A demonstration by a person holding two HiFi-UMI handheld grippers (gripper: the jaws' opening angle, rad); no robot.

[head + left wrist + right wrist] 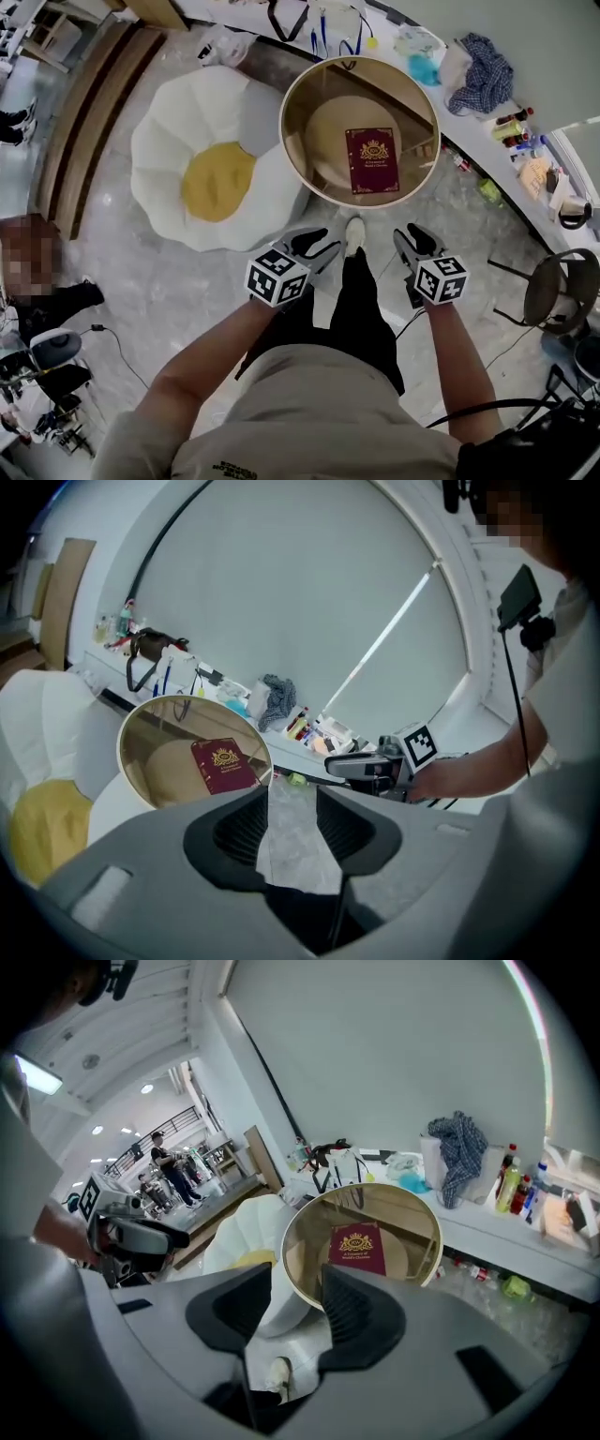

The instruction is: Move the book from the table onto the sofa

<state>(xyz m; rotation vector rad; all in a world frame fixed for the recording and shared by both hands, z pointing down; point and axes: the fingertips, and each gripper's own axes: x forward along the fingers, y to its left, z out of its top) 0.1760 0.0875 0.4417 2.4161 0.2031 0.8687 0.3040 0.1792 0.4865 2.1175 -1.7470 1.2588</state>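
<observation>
A dark red book (372,159) with a gold crest lies flat on the round glass table (298,141), right of centre. It also shows in the left gripper view as the book (223,765) and in the right gripper view as the book (357,1247). Left of the table stands the white flower-shaped sofa (178,122) with a yellow cushion (217,180). My left gripper (330,246) and right gripper (410,240) hover short of the table's near rim, both open with nothing between the jaws. The left gripper (291,823) and right gripper (295,1309) point toward the table.
A long white counter (525,192) with bottles, cloth and clutter curves behind and right of the table. A round stool (553,291) stands at the right. My leg and shoe (354,234) are between the grippers. A seated person (37,281) and equipment are at the left.
</observation>
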